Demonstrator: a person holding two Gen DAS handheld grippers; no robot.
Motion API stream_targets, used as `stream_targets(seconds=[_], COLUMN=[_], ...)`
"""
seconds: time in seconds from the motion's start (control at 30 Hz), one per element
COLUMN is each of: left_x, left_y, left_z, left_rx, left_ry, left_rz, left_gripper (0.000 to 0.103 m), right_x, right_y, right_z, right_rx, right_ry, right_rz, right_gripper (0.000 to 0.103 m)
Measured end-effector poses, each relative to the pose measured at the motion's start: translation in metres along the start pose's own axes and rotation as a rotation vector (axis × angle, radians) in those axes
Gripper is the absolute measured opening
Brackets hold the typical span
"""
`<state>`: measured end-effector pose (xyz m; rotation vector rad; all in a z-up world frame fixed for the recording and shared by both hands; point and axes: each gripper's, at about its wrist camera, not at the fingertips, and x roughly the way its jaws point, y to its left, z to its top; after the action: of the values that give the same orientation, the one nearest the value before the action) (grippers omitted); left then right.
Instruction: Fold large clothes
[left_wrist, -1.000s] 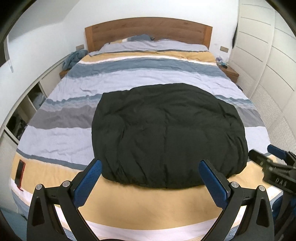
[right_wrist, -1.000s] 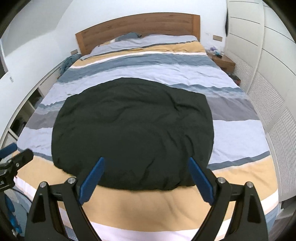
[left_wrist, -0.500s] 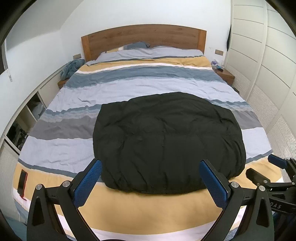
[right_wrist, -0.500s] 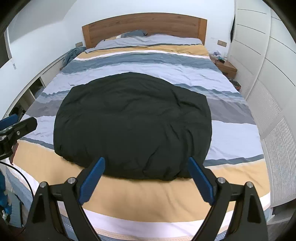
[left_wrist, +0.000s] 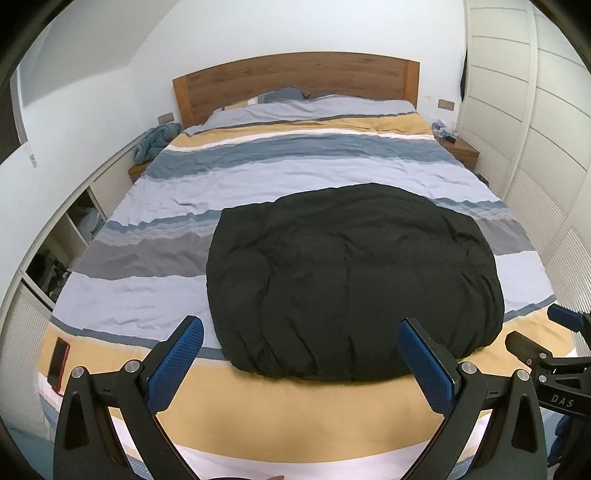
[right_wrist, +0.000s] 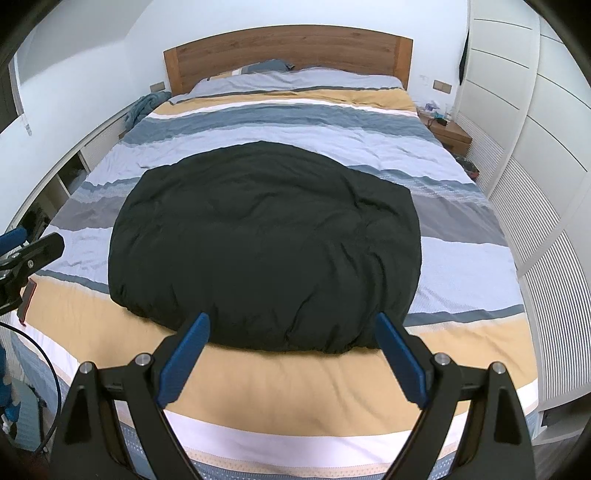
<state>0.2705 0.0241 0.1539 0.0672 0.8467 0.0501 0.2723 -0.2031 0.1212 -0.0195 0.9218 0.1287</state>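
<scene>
A large black garment lies folded into a broad rounded rectangle on the striped bed; it also shows in the right wrist view. My left gripper is open and empty, held above the bed's foot, short of the garment's near edge. My right gripper is open and empty, also back from the near edge. Each gripper shows at the side of the other's view: the right one and the left one.
A wooden headboard and pillows stand at the far end. White wardrobe doors run along the right, low shelves along the left. A red phone lies at the bed's near left corner. A nightstand stands far right.
Both grippers have pulled back and risen from the garment, which now sits farther off in both views. The garment has not moved on the bed.
</scene>
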Motion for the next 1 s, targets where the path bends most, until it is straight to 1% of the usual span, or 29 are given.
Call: stream_targets(seconds=[0.47,0.67,1.0], left_x=[0.003,0.004,0.013], left_y=[0.006,0.008,0.011], left_z=[-0.008,-0.012,-0.018], left_rx=[-0.026,-0.033,-0.032], left_ry=[0.022,0.016,0.050], left_rz=[-0.008,0.003,0.012], left_gripper=[0.103,0.103,0.103], right_x=[0.000,0.003,0.006], right_y=[-0.004,-0.003,-0.008], right_z=[-0.011,-0.014,-0.017], right_rx=[0.012,0.006,0.017], right_ry=[0.017,0.026,0.031], right_rz=[-0.015,-0.021,-0.027], right_gripper=[0.091,0.091,0.091])
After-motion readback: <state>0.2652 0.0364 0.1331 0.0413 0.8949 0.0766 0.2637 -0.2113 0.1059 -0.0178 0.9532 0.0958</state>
